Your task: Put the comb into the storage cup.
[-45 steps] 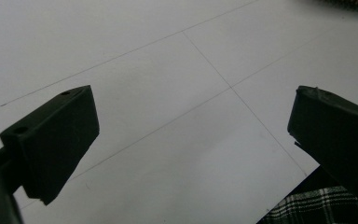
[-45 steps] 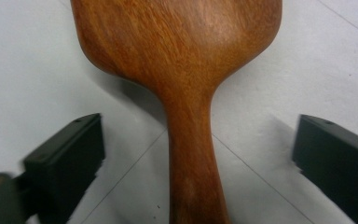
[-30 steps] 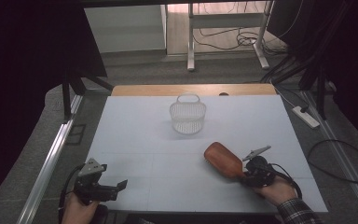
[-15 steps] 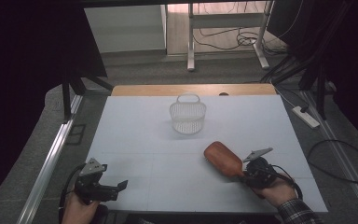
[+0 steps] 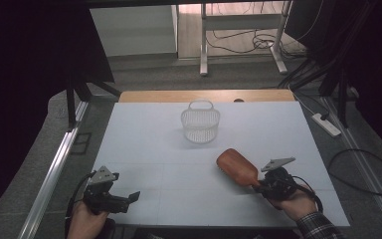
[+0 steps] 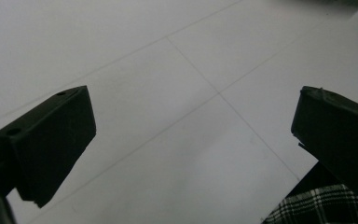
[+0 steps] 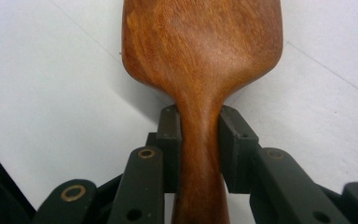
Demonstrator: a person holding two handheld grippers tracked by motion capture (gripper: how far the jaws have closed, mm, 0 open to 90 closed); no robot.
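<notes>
The right tongs [image 7: 199, 151] are clamped on the narrow neck of the brown wooden paddle-shaped brush [image 5: 236, 167], whose broad head juts out over the white worktop [image 5: 144, 149] toward the white wire basket with a loop handle [image 5: 200, 121]. The risk is a pivot: the grip sits far back on a smooth, tapering handle (little contact, heavy head forward), so the brush could droop or slip free in carrying. The left tongs [image 5: 124, 198] stand wide apart, holding nothing, near the worktop's front edge.
</notes>
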